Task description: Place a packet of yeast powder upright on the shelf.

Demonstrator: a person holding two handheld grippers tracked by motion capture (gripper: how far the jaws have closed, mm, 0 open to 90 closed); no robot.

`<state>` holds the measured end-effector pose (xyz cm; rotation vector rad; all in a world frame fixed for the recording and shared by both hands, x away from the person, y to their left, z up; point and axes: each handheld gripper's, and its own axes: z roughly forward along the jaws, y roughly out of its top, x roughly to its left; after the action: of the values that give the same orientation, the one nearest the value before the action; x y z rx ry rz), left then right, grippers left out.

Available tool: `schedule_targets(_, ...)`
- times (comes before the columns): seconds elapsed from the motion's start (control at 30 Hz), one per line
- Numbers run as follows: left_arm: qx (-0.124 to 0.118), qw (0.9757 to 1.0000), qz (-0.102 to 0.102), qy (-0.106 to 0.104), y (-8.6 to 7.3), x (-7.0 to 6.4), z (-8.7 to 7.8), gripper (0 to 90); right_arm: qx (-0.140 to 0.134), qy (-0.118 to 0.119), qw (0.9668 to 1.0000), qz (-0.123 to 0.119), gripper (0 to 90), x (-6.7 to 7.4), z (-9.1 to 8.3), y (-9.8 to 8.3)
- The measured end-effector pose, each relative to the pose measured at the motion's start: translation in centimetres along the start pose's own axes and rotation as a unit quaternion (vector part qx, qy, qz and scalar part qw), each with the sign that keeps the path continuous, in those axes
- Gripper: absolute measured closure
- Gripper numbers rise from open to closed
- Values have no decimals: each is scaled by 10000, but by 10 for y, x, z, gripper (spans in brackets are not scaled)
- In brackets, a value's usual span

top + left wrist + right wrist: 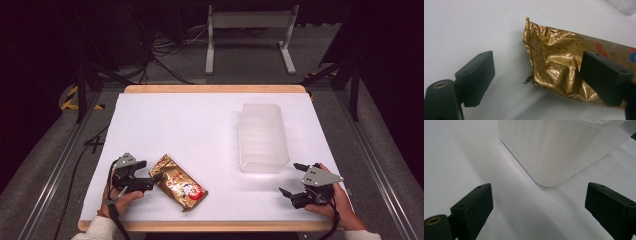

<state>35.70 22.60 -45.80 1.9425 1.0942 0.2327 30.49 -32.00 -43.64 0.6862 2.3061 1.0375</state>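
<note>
A crinkled gold snack bag [179, 183] lies flat near the front left of the white table [175, 120]. My left gripper [150, 175] sits at the bag's left end, its jaws wide apart. In the left gripper view the bag [554, 57] reaches in between the jaws; one jaw stands in front of the foil, the other well clear of it, and neither pad presses on it. A clear ribbed plastic container [262, 137] stands right of centre. My right gripper [289, 178] rests just in front of its near right corner, open with nothing between its jaws. That corner of the container [554, 147] is close ahead.
The table's wooden front edge [200, 226] runs just behind both hands. Beyond the table, on the grey floor, stand a white metal frame [250, 35] and loose cables [165, 50].
</note>
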Motion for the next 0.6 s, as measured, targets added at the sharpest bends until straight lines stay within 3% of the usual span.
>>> schedule_targets(0.07,71,9998,-201,-65,2,0,5,174,1,1,10000,1,87,0,0,0)
schedule_targets(0.13,81,9995,-277,-119,3,1,5,208,6,12,10000,-6,86,0,0,0)
schedule_targets(0.17,58,9986,-452,-256,4,2,6,238,9,12,10000,-14,86,0,0,0)
schedule_targets(0.23,66,9974,-571,-439,3,3,6,295,20,32,10000,3,86,0,1,-1)
schedule_targets(0.33,63,9948,-670,-761,2,6,5,468,33,41,10000,0,86,0,1,-1)
schedule_targets(0.4,16,9942,-698,-821,2,7,3,542,45,50,10000,5,86,0,2,-1)
schedule_targets(0.47,-55,9929,-805,-871,1,9,2,684,46,58,10000,3,86,0,2,-1)
schedule_targets(0.53,-75,9931,-817,-843,0,11,0,767,43,53,10000,-5,86,0,2,-1)
schedule_targets(0.6,-116,9948,-661,-760,1,9,-1,816,54,70,10000,16,86,0,2,-1)
